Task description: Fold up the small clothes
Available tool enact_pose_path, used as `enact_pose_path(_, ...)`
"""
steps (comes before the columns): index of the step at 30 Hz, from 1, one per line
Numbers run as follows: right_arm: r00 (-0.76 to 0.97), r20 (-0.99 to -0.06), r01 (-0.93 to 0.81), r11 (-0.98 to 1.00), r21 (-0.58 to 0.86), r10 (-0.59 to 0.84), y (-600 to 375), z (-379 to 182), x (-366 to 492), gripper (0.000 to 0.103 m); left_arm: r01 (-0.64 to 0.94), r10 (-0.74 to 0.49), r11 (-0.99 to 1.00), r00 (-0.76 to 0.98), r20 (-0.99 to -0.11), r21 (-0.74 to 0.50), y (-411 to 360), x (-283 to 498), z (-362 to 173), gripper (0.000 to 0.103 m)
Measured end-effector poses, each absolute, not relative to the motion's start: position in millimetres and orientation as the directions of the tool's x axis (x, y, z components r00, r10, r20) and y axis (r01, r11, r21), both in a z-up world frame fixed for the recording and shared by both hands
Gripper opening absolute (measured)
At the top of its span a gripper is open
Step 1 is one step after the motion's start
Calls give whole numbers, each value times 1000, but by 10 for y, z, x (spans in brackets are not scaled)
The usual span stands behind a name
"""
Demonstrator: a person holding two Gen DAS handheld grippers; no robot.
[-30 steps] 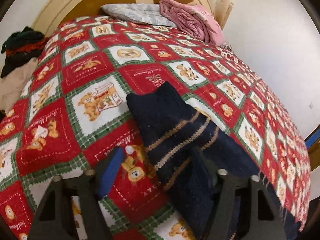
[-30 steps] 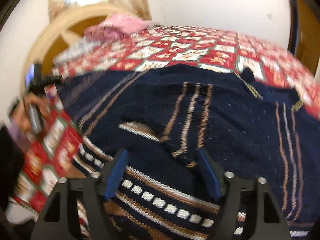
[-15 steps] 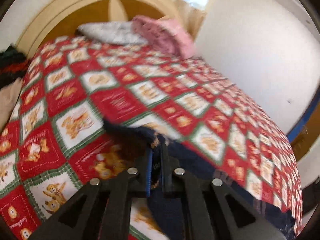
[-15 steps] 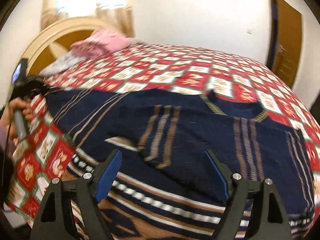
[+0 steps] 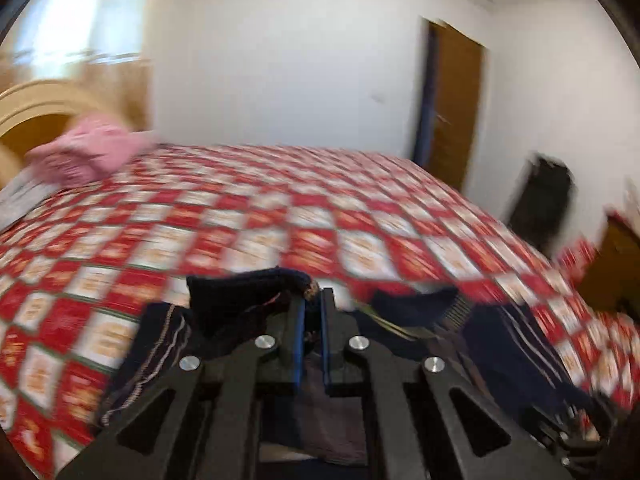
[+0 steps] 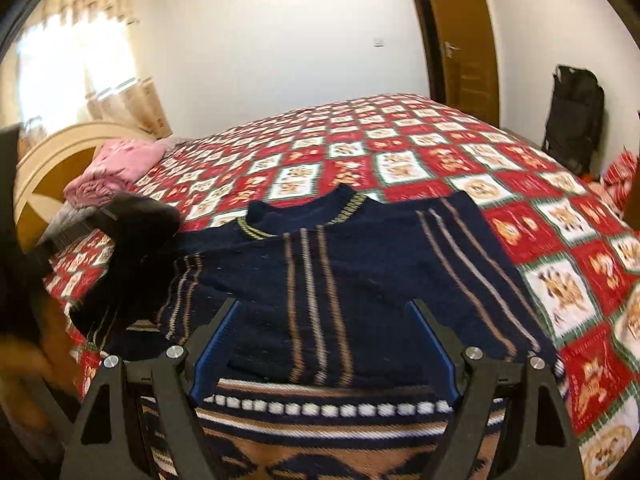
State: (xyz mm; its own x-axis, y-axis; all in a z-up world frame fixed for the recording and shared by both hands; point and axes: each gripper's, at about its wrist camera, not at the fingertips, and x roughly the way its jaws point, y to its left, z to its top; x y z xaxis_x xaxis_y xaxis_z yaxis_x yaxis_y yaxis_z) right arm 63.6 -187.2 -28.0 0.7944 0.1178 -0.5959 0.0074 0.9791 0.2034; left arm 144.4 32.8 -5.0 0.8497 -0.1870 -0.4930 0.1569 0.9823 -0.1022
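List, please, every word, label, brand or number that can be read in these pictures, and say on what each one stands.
None can be read.
Bedspread: there seem to be small marks in its red squares, too blurred and small to read.
Dark sweater: only stripes, no label visible.
Door, wall: no sign or writing visible.

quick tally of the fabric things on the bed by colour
Navy striped knit sweater: 1
Pink folded blanket: 1
Grey pillow: 1
Red checked bear-print bedspread: 1
Total: 4
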Motion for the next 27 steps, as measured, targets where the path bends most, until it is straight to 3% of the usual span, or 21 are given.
enact_pose_path(6, 785, -605, 10, 974, 227, 133, -1985, -308, 562, 83, 347, -305, 935, 665, -681, -80, -301, 1424, -653, 11)
enact_pose_path(8, 783, -605, 20, 965, 260, 147, -2031, -321, 565, 83, 376, -318, 924, 645, -695, -73, -310, 1290, -649, 22)
enact_pose_path(10, 777, -595, 9, 941, 337, 206, -2074, -312, 604, 83, 365, -326, 927, 671, -665, -86, -59, 1154, -488, 57)
enact_pose_path(12, 773, -578, -25, 922, 387, 263, -2048, -268, 671, 83, 331, -330, 936, 719, -611, -117, 210, 1020, -307, 72)
enact_pose_path(14, 751, -555, -96, 890, 445, 358, -1974, -216, 838, 83, 280, -306, 951, 768, -564, -134, 535, 962, -143, 72)
enact_pose_path(16, 730, -558, -120, 878, 463, 394, -1873, -205, 1021, 83, 163, -191, 982, 817, -544, -100, 864, 952, -37, 72)
enact_pose_path(19, 696, -606, -106, 890, 443, 385, -1722, -334, 1360, 83, 1, -31, 998, 833, -552, -55, 1199, 1033, -28, 72)
enact_pose_path(22, 649, -683, -34, 910, 413, 335, -1618, -619, 1644, 83, -74, 2, 992, 824, -567, -104, 1489, 1011, -78, 72)
enact_pose_path(25, 639, -699, -73, 930, 361, 321, -1441, -764, 1719, 61, -125, 4, 978, 809, -587, -165, 1673, 981, -168, 72)
enact_pose_path(27, 655, -707, -99, 959, 267, 265, -1308, -760, 1732, 33, -140, 8, 975, 801, -599, -174, 1678, 992, -235, 72)
